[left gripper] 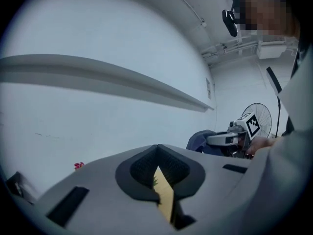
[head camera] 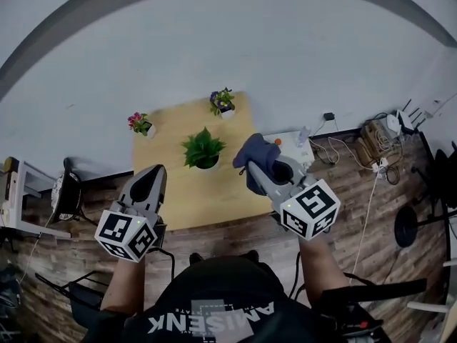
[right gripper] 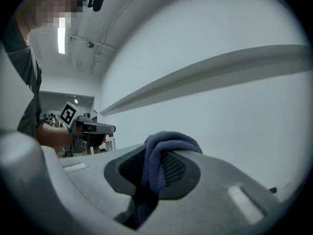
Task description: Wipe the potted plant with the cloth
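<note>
A: Quick, nearest first. Left side?
B: Left hand-held gripper: jaws closed, nothing btw them. Only a thin slit, w/ a sliver of the bench showing thru it. In the head view it's over the bench's near-left corner.
A: Right side?
B: Right hand-held gripper is clamped on the cloth. Cloth's dk blue and bunched, draped over the pads and hanging down btw them. In the head view it's over the bench's right edge, approx halfway along.
A: And the plant?
B: Potted plant, green leaves, dark pot, approx mid-bench, a bit twd the far edge. Cloth's just to its right, w/ a small gap in the head view.
A: Anything further back?
B: Pink-flower pot at the far-left corner. Purple-flower pot on the far edge by the far-right corner. White box is off the right edge, partly behind the cloth. Grey wall beyond.
</note>
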The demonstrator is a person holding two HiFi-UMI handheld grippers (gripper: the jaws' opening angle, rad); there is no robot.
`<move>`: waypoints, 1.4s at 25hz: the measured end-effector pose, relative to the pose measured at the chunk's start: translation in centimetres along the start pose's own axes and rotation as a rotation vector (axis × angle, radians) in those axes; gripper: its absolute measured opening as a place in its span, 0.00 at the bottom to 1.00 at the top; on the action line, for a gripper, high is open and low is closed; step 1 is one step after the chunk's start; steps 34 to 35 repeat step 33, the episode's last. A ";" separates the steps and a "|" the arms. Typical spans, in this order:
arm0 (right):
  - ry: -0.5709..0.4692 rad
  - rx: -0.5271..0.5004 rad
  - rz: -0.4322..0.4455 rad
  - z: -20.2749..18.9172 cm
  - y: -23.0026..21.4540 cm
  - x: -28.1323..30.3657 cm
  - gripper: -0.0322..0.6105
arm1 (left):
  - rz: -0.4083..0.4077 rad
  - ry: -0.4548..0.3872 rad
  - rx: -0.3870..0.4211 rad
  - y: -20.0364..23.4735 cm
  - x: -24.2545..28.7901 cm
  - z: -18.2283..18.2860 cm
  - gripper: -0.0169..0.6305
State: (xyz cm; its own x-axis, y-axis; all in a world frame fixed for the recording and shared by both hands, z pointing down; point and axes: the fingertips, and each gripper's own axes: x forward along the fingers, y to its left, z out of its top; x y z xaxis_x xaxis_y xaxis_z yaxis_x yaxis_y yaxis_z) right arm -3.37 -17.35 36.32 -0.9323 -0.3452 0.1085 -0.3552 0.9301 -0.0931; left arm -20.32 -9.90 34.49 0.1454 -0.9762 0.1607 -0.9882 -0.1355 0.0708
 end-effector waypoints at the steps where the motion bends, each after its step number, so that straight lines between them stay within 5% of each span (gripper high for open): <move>1: 0.002 -0.012 0.002 0.4 0.6 0.4 0.13 | 0.003 -0.005 -0.003 0.6 -0.5 0.3 0.03; 9: 0.011 -0.074 -0.113 2.4 3.3 3.2 0.13 | 0.038 0.019 0.162 4.3 -3.2 0.9 0.03; 17: 0.013 -0.097 -0.184 3.2 4.5 4.6 0.13 | 0.058 -0.018 0.055 8.1 -4.0 1.1 0.03; 35: 0.038 -0.099 -0.210 2.5 4.8 4.6 0.13 | -0.013 -0.075 0.080 6.7 -2.5 2.7 0.03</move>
